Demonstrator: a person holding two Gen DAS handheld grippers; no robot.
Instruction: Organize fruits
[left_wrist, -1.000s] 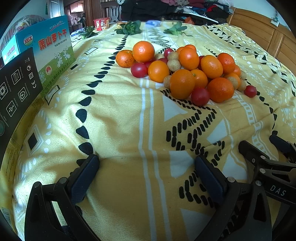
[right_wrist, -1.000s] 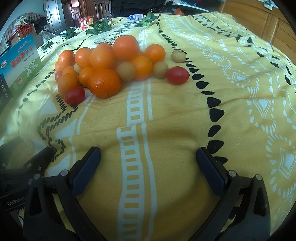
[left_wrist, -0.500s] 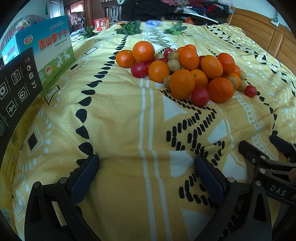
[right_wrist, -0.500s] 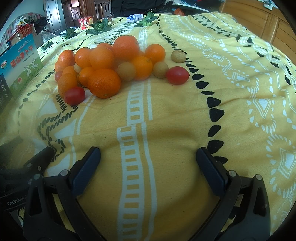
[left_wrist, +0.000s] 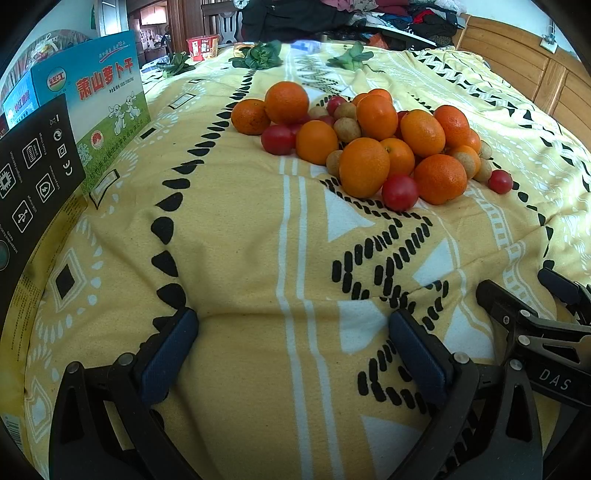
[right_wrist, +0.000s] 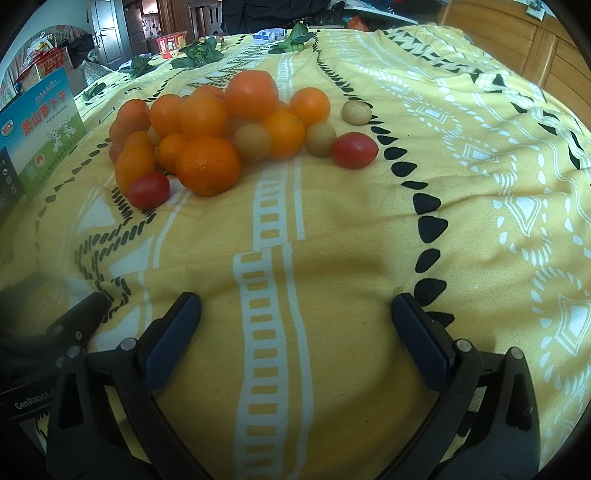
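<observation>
Ahead of both grippers, a fruit pile (left_wrist: 369, 144) of oranges, red tomatoes and small brown fruits lay on the yellow patterned blanket (left_wrist: 240, 240). Left gripper (left_wrist: 291, 336) and right gripper (right_wrist: 295, 314) rested low with jaws spread wide, gripping nothing. Left of the pile stood a printed box (left_wrist: 103, 99).

Fruit pile (left_wrist: 373, 144): back fruits hidden behind front oranges, count unclear. Black box (left_wrist: 26, 192) at left cut by frame edge, its small print unreadable. Far clutter (left_wrist: 332, 14) beyond the bed too small to identify. Right wrist view: other gripper (right_wrist: 44, 354) at near-left blurred, partly cut off.
</observation>
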